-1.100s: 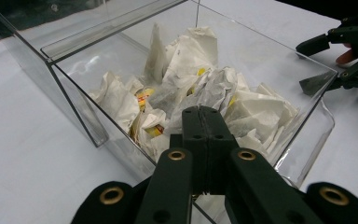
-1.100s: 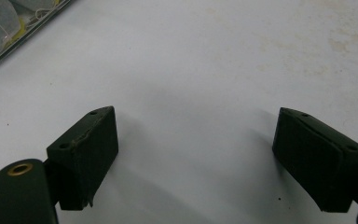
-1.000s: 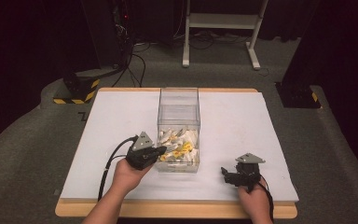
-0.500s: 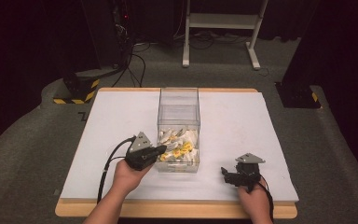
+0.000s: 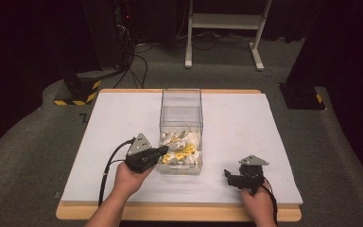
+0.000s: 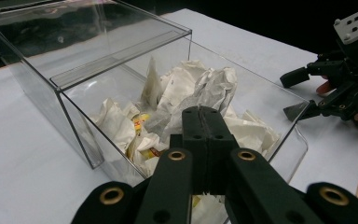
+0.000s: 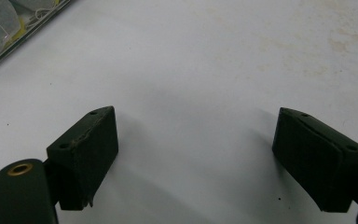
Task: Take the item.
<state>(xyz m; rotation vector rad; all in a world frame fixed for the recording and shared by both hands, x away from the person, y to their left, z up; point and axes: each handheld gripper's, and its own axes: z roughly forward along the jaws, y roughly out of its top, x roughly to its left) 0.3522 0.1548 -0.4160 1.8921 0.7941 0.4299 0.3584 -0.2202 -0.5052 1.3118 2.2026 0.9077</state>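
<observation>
Left gripper (image 5: 159,152) sits at the near left corner of the clear plastic box (image 5: 181,109), its tip over the box's open front section; in the left gripper view its two black jaws are pressed flat together with nothing seen between them, poised just above the crumpled white packets (image 6: 200,93). Those packets, some with yellow print, lie heaped inside the near end of the box, while the far end is covered by a clear lid panel (image 6: 88,42). The box stands lengthwise near the middle of the white table (image 5: 108,118). Right gripper (image 5: 229,174) rests well apart from the box, low over the near right part of the table; its jaws stand spread wide, holding nothing, with bare white surface between them in the right gripper view.
</observation>
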